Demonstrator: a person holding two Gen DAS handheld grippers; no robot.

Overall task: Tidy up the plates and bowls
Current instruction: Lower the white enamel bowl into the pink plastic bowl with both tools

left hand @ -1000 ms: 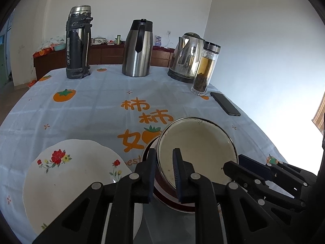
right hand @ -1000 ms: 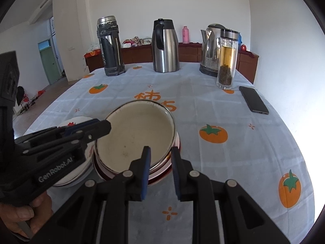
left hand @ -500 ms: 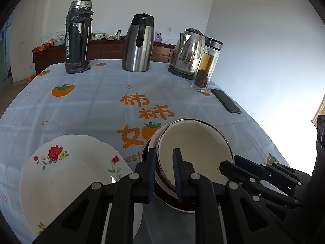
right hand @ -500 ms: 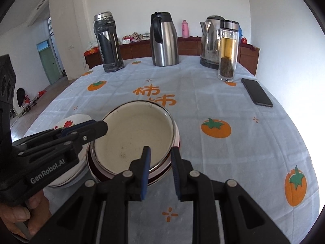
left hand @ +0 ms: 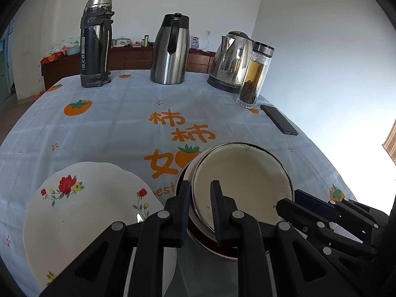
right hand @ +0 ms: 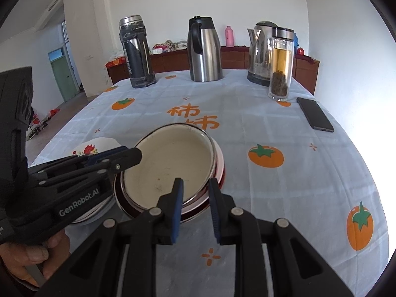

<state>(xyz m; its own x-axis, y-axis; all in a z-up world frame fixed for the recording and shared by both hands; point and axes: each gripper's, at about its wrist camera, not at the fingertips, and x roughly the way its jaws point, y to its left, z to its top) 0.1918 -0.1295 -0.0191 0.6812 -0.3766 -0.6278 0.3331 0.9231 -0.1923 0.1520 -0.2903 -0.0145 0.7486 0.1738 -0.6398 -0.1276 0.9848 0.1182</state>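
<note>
Left wrist view first: the bench cloth [left hand: 118,128] has big orange characters printed on it, "柿柿" plus another one, and a bit of Latin text ending in "est" that's mostly hidden. The left tool [left hand: 200,193] is pinched narrow on the near rim of the cream enamel bowl [left hand: 242,173], which sits nested in a red-and-white bowl [left hand: 190,232] near the front of the bench. The cream one is empty apart from some dark specks. Just left of it is a white plate with red flowers [left hand: 81,210], also empty. At the back, a glass bottle [left hand: 256,74] holds amber liquid with dark leaves settled at the bottom.

Right wrist view: "GenRobot.AI" is readable in white on the side of the left tool [right hand: 133,154]. The right tool [right hand: 195,190] is narrow too, clamped over the bowl stack's [right hand: 173,165] near rim, one finger inside the cream bowl and one outside. A black phone [right hand: 314,117] lies flat on the right side.
</note>
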